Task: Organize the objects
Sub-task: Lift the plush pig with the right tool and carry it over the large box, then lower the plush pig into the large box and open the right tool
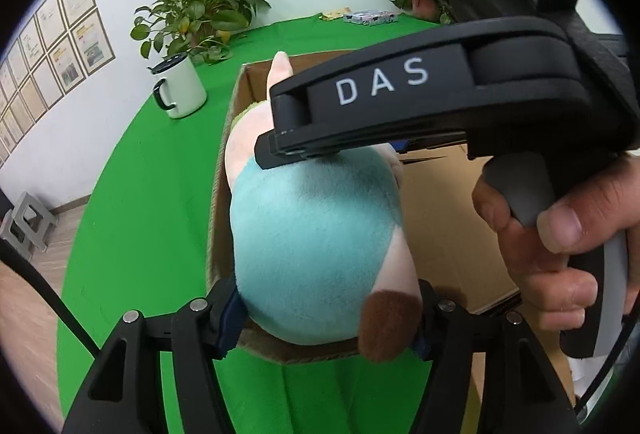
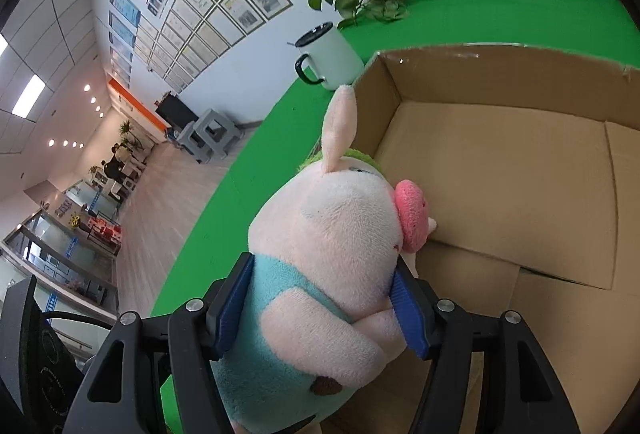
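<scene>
Both tongs pinch one plush pig (image 2: pixel 328 258), held at near-left corner of cardboard box (image 2: pixel 500 169). R tongs (image 2: pixel 320 302): blue pads on its torso; this view only shows face, pink snout, ear ahead. L tongs (image 1: pixel 324 318): clamped on teal rear w/ brown patch; only this view shows R tool's "DAS" body + hand (image 1: pixel 560 246) ahead-right. Mug (image 1: pixel 178 87) ahead-left on green cloth (image 1: pixel 132 193).
</scene>
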Demonstrator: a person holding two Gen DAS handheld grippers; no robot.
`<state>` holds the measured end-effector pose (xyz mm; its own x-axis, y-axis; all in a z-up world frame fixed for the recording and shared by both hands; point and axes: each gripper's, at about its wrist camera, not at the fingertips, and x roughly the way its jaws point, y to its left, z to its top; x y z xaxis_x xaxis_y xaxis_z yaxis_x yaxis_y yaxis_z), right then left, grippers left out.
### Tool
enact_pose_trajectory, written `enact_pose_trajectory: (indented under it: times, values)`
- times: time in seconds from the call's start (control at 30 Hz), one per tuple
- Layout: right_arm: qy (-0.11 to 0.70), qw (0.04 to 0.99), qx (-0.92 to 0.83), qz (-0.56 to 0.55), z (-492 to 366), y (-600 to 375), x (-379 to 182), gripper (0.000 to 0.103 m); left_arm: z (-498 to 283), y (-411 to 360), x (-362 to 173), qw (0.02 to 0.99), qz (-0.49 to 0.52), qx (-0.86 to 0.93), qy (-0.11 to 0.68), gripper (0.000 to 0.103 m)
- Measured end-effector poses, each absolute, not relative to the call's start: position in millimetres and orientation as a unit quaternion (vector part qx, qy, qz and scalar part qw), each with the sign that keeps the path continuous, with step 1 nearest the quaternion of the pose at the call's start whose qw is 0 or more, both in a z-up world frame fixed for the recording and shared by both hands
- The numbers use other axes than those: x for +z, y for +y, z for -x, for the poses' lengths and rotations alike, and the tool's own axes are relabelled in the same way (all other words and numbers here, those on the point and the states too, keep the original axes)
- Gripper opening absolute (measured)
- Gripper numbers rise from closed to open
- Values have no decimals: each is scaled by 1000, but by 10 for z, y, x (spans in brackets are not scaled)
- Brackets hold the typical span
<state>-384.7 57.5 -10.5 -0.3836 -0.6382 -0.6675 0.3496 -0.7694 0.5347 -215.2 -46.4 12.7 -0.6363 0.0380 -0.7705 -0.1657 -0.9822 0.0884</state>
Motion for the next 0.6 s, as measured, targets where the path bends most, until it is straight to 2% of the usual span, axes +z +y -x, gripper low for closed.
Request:
enact_pose_trajectory:
  times: [0.37,0.47,0.53,0.6]
  values:
    - [-137,285,-819,-479,3950,328,-128,62,1537,-619,143,69,382,921,39,67]
    - [-128,282,-819,-484,3932,307,-145,70,1555,-802,192,69,378,923,1,67]
    - [-143,277,-814,-490,3926,325,-142,80,1607,-919,152,61,388,919,-21,67]
    - [-169,276,-805,-496,3935,363,-159,81,1718,-1041,78,59,403,913,-36,67]
